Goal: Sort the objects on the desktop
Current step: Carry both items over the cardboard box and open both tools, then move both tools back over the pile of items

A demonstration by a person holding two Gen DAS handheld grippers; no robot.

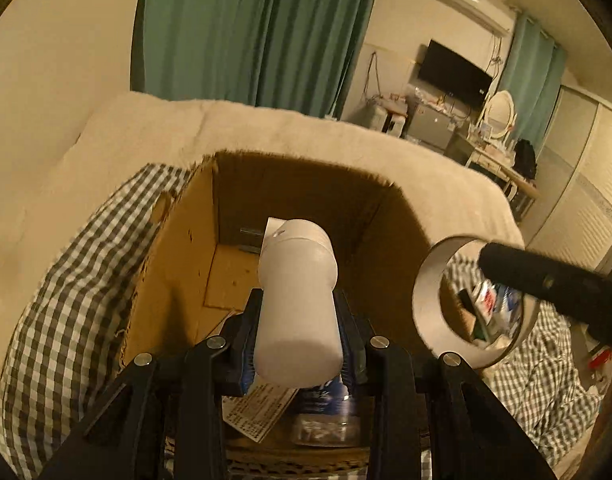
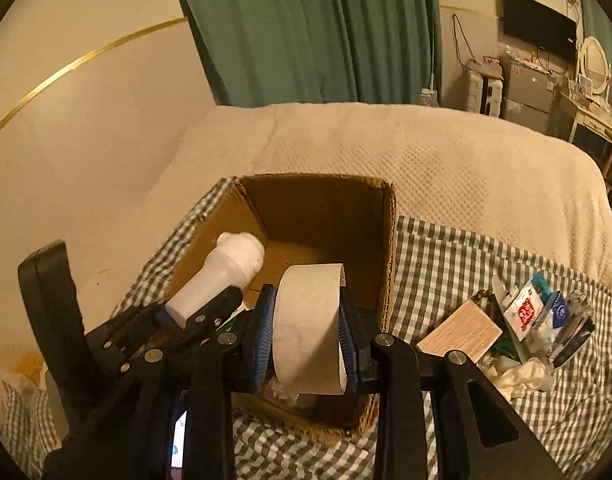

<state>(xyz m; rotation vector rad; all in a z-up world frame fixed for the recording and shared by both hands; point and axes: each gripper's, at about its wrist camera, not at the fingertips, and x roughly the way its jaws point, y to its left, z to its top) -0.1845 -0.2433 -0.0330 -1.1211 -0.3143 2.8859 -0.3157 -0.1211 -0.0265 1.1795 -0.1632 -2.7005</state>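
Note:
My left gripper (image 1: pixel 300 308) is shut on a white plastic bottle (image 1: pixel 298 300), which hangs over the open cardboard box (image 1: pixel 178 256). The bottle (image 2: pixel 222 276) and the left gripper (image 2: pixel 204 312) also show at the left of the right wrist view. My right gripper (image 2: pixel 307 328) is shut on a roll of beige tape (image 2: pixel 307 328), its blue pads pressing both flat sides, above the near part of the box (image 2: pixel 325 216). In the left wrist view the tape roll (image 1: pixel 429 300) sits at the right with one black right fingertip (image 1: pixel 545 284) across it.
The box rests on a grey checked cloth (image 2: pixel 445 272) laid over a cream blanket (image 2: pixel 385 148). A pile of packets and cards (image 2: pixel 525 320) lies on the cloth to the right. Inside the box lie a printed label (image 1: pixel 258 412) and a clear jar (image 1: pixel 325 424).

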